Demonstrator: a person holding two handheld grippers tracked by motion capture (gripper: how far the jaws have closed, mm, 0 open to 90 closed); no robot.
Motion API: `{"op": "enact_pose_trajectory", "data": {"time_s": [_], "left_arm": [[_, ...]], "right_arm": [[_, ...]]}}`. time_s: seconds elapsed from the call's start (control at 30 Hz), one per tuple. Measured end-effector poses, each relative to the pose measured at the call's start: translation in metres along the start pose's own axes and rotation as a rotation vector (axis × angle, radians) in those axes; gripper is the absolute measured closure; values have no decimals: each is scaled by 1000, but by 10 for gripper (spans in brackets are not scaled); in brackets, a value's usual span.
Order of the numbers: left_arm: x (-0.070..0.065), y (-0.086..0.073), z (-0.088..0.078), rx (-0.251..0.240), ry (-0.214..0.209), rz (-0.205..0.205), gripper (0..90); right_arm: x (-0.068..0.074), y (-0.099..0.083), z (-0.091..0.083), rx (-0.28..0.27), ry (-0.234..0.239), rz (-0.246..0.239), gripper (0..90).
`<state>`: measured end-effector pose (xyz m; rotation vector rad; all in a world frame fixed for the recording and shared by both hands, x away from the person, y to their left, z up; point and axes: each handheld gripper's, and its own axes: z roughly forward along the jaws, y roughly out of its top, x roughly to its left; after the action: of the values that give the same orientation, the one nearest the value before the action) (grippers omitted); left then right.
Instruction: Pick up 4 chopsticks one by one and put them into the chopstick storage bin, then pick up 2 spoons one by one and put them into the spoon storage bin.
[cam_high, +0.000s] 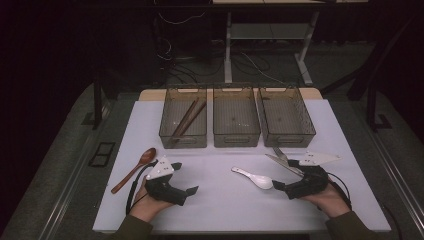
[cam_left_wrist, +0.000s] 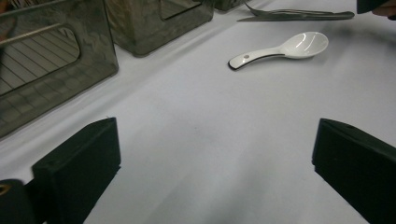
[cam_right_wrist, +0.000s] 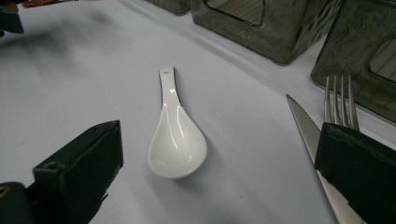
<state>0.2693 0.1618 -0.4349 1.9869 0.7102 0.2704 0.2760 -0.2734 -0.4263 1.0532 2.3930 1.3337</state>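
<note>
A white ceramic spoon (cam_high: 255, 177) lies on the white table, bowl toward the right. My right gripper (cam_high: 284, 175) rests low just right of it, held in a hand. In the right gripper view my right gripper (cam_right_wrist: 219, 163) is open, with the spoon's bowl (cam_right_wrist: 176, 144) lying on the table ahead between the jaws, untouched. A knife (cam_right_wrist: 308, 126) and a fork (cam_right_wrist: 341, 100) lie by its right jaw. My left gripper (cam_high: 185, 180) sits at the front left, pointing right. Its jaws stand wide open over bare table (cam_left_wrist: 215, 163), with the white spoon (cam_left_wrist: 285, 49) farther off.
Three dark see-through bins stand in a row at the back; the left bin (cam_high: 183, 137) holds brown wooden sticks (cam_high: 187, 120), while the middle bin (cam_high: 236, 137) and the right bin (cam_high: 287, 135) look empty. A wooden spoon (cam_high: 134, 170) lies left of my left gripper.
</note>
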Motion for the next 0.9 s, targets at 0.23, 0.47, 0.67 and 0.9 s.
{"op": "enact_pose_trajectory", "data": {"time_s": [0.23, 0.47, 0.67, 0.9], "left_arm": [[-1, -2, 2, 21, -7, -7, 0], [-2, -3, 4, 33, -17, -3, 0], [-2, -2, 4, 35, -22, -1, 0], [-1, -1, 3, 24, -23, -4, 0]], "right_arm": [[-6, 11, 12, -3, 12, 18, 9], [-10, 22, 22, 4, 27, 17, 9], [-9, 28, 31, 20, 47, 9, 9], [-4, 27, 37, 63, 72, -14, 68]]}}
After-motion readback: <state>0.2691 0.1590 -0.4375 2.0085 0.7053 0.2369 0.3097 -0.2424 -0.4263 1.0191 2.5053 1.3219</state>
